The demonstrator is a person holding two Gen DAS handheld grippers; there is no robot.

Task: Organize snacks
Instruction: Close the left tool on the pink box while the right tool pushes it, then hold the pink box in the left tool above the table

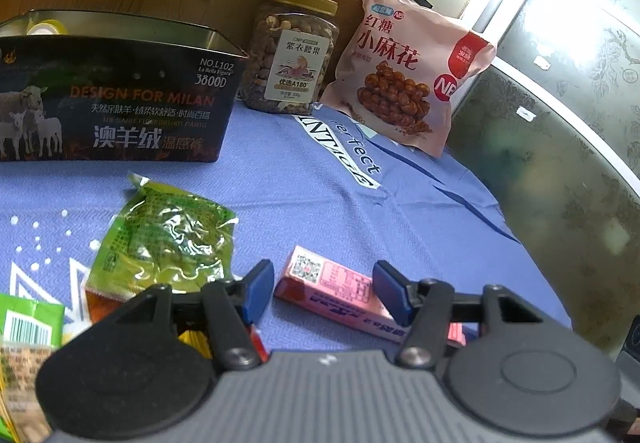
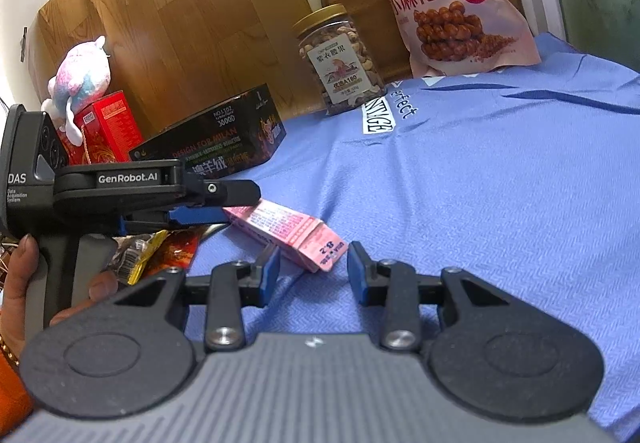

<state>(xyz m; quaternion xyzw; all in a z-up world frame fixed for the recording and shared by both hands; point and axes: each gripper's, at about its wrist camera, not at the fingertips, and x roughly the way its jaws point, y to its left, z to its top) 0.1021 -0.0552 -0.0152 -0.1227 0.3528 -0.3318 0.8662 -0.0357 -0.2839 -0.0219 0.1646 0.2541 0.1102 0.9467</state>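
Observation:
A long pink snack box (image 1: 338,293) lies flat on the blue cloth, and it also shows in the right wrist view (image 2: 288,233). My left gripper (image 1: 324,291) is open with its jaws either side of the box, just above it. My right gripper (image 2: 313,273) is open and empty at the box's near end. The left gripper (image 2: 208,209) shows from the side there, over the box's far end. A green-yellow packet (image 1: 164,239) lies left of the box. A black tin (image 1: 108,99) stands open at the back left.
A nut jar (image 1: 290,55) and a pink bag of twists (image 1: 408,71) stand at the back. More packets (image 1: 28,327) lie at the left edge. A red box (image 2: 108,127) and a plush toy (image 2: 82,79) stand behind the tin. The table edge (image 1: 532,243) runs on the right.

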